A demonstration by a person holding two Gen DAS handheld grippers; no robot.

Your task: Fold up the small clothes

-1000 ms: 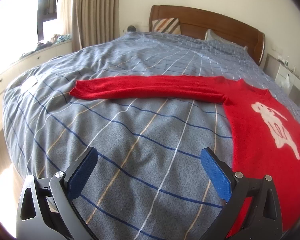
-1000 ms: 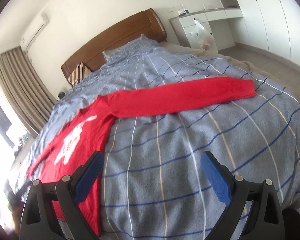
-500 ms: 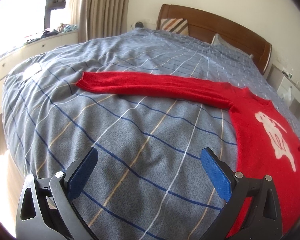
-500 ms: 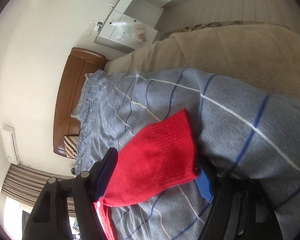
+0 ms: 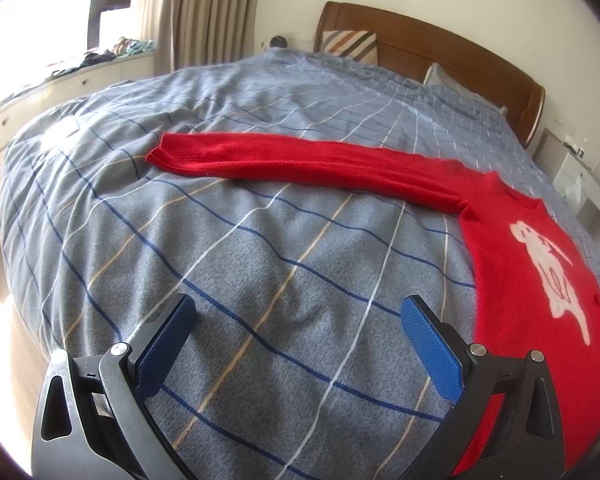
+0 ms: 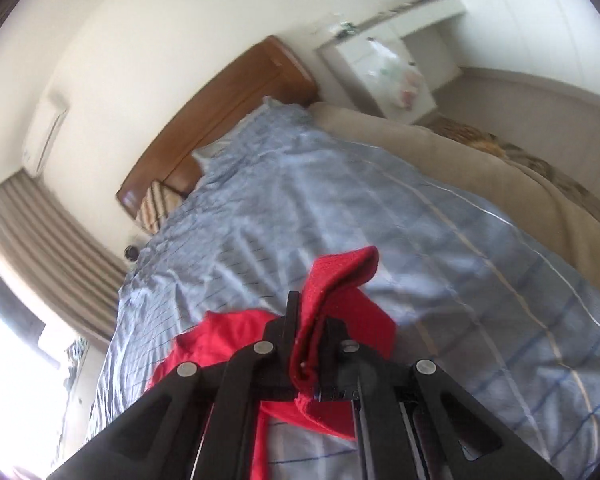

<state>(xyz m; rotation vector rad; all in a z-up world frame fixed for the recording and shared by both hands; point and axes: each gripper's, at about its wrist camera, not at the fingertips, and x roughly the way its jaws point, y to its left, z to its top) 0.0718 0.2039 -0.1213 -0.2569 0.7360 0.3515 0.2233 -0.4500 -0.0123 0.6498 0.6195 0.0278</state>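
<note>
A red sweater [image 5: 532,276] with a white dog print lies flat on the bed. Its left sleeve [image 5: 300,160] stretches out to the left across the blanket. My left gripper [image 5: 296,336] is open and empty, above the blanket below that sleeve, its right finger beside the sweater's body. My right gripper [image 6: 312,328] is shut on the cuff of the sweater's other sleeve [image 6: 340,304] and holds it lifted off the bed; the cuff folds over above the jaws. More of the red sweater [image 6: 216,340] hangs behind the fingers.
The bed has a grey-blue checked blanket [image 5: 260,264] and a wooden headboard [image 5: 440,48] with pillows. A window bench with drawers [image 5: 60,80] runs along the left. A white cabinet [image 6: 384,68] stands to the right of the bed. A beige cover [image 6: 500,168] lies on the bed's right side.
My right gripper went to the end of the right sleeve, closed on its cuff and lifted it. My left gripper drifted slightly and stayed open.
</note>
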